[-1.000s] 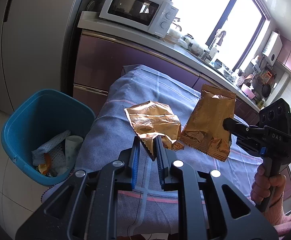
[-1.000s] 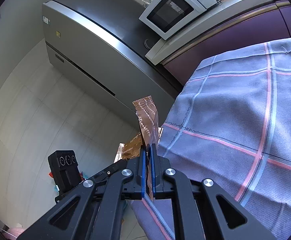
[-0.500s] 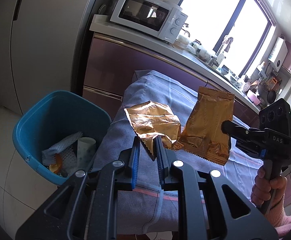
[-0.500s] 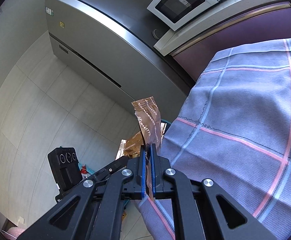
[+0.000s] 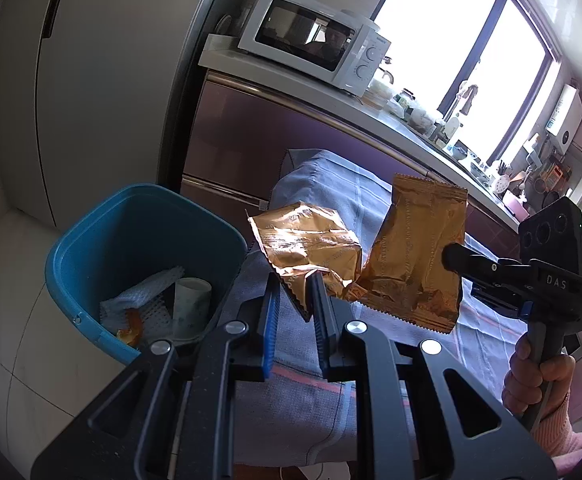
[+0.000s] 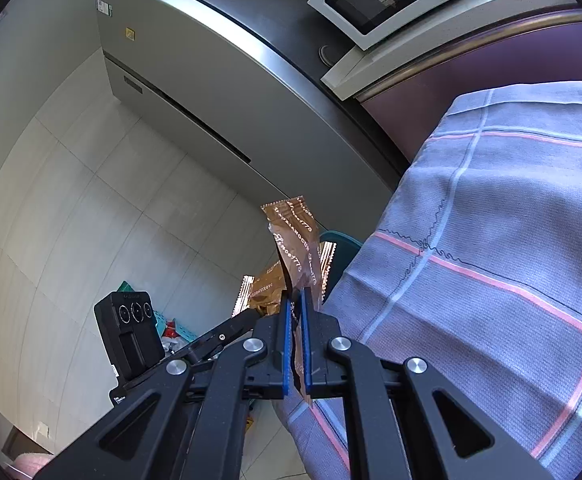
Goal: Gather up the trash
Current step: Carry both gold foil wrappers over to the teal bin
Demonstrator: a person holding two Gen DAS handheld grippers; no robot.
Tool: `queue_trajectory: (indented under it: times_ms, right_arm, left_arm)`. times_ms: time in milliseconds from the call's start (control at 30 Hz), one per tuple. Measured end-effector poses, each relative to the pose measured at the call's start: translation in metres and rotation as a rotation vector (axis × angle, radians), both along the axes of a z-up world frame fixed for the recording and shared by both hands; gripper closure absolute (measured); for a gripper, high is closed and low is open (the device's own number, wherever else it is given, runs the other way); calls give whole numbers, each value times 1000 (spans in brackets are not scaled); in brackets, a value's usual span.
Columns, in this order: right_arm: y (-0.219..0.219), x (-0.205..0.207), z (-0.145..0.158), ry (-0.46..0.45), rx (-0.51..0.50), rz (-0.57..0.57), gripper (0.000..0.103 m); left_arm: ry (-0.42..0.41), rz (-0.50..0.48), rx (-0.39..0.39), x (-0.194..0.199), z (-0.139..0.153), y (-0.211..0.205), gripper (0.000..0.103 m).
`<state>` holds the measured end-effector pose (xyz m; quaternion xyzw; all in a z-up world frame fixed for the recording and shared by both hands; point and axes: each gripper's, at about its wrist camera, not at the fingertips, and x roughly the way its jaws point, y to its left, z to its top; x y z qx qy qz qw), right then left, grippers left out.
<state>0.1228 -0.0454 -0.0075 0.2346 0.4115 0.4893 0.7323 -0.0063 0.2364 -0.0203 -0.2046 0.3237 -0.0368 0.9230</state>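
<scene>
In the left wrist view my left gripper (image 5: 295, 296) is shut on a corner of a crumpled gold wrapper (image 5: 307, 244), held in the air beside a blue trash bin (image 5: 91, 248). To its right, my right gripper (image 5: 451, 258) is shut on a flat gold wrapper (image 5: 419, 256). In the right wrist view the right gripper (image 6: 295, 300) pinches that flat wrapper (image 6: 295, 240) edge-on. The left gripper's crumpled wrapper (image 6: 267, 292) hangs just beyond it. A sliver of the bin's rim (image 6: 343, 244) shows behind them.
The bin holds a paper cup (image 5: 191, 304), a white cloth and an orange scrap. A table under a checked cloth (image 6: 491, 240) lies to the right of the bin. A fridge (image 6: 219, 92), a counter with a microwave (image 5: 315, 40), and a tiled floor surround them.
Both grippers have carried their wrappers sideways off the table's end toward the bin, which now looks larger and nearer in the left wrist view. Both grips are unchanged.
</scene>
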Motion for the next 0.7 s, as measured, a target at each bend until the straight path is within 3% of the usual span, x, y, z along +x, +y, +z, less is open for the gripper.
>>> queue_trajectory:
  times_ms: [700]
  right_arm:
    - [42,9,4,8,16,66,99]
  left_arm:
    - [-20,100,10,-13,8,39,86]
